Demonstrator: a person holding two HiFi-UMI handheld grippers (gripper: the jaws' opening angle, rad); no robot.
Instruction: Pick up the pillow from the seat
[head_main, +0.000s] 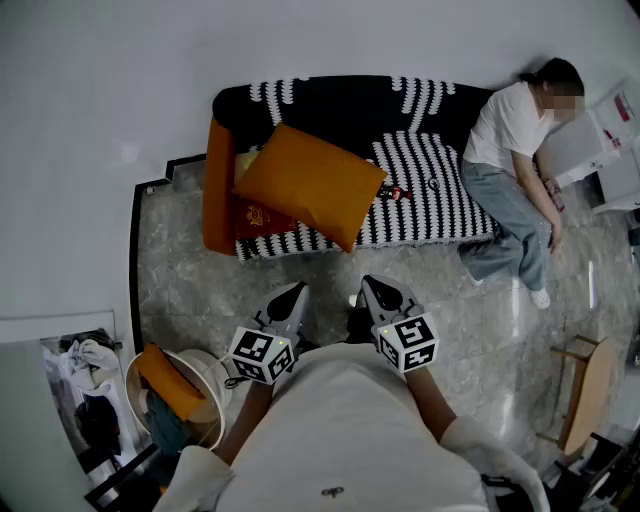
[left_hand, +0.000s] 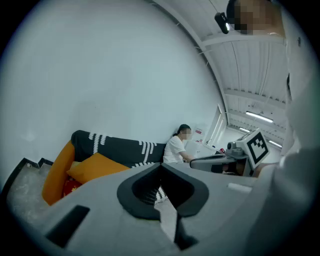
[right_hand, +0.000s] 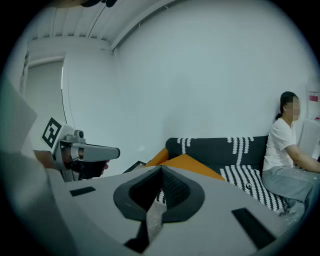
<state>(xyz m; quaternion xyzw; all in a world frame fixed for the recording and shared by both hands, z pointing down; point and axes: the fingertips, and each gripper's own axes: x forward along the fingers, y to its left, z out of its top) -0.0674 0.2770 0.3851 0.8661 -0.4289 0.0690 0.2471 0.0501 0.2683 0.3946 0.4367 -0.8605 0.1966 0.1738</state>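
Orange pillow lies tilted at the left end of the striped sofa, beside the orange armrest, one corner reaching the front edge. Left tongs and right tongs are both closed and empty, side by side over the floor, short of the sofa's front edge and clear of the pillow. A person sits at the sofa's right end.

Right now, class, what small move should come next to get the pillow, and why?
Probably carry both grippers forward toward the pillow. It leans on the sofa seat, untouched. The left gripper and right gripper hang over the floor, short of the sofa, both shut and empty, so the gap must close before any grasp.
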